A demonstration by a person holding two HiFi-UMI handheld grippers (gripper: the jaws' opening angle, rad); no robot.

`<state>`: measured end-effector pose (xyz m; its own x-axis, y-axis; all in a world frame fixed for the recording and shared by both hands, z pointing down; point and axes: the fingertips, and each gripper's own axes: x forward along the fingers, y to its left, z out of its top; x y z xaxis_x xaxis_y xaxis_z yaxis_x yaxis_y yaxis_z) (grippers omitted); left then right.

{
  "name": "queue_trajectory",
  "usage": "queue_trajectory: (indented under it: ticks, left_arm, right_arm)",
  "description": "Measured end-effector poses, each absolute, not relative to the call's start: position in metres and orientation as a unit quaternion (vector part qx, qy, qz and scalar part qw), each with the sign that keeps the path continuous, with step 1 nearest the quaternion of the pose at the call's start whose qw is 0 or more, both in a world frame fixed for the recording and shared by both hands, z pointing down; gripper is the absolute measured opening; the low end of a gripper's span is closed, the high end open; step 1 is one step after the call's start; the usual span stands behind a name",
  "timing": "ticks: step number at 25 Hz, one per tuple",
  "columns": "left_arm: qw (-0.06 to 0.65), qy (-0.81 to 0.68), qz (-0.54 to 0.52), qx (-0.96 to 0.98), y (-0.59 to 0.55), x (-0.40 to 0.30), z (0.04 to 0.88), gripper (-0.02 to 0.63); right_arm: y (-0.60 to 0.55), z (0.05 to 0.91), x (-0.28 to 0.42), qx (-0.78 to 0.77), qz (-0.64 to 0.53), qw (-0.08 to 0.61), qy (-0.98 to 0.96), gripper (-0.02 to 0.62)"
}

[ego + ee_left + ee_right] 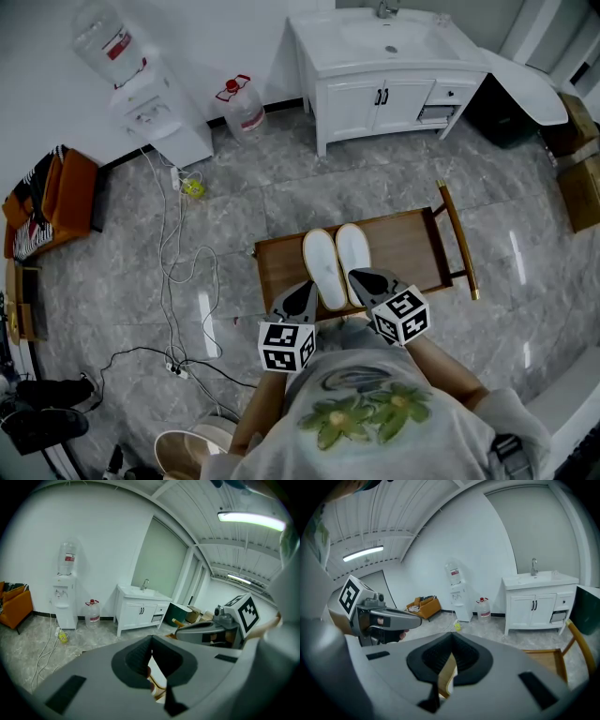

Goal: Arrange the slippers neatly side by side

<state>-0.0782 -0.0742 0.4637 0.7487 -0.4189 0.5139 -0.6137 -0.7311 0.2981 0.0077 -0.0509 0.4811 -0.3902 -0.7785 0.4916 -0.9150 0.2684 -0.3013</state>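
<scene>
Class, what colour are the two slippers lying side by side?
The slippers are white; the head view shows it best.

Your grey tee (394, 441), lower centre, has a green leaf print (361, 412); left gripper (305, 290) and right gripper (362, 277) are grey with black-white marker cubes (286, 345).

I get a bright, evenly lit room with only soft shadows. In the head view the polished floor (394, 178) throws back pale streaks of glare, and straight lines bend towards the edges. Both gripper views are heavy fisheye, with curved walls and black corners. A ceiling strip light (251, 520) burns out white in the left gripper view, a second strip light (363, 553) in the right. Close to the lens, the left gripper (151, 641) and right gripper (452, 639) look soft
</scene>
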Motion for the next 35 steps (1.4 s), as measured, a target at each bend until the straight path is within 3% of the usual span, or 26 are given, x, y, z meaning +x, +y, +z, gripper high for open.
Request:
queue_trajectory:
  ticks: [35]
  left_arm:
    - [0.230,-0.285,0.223,0.903,-0.070,-0.082,0.471,0.015]
  right_arm:
    - [-0.042,0.486,0.018,0.555,0.295,0.115,-0.769,0.005]
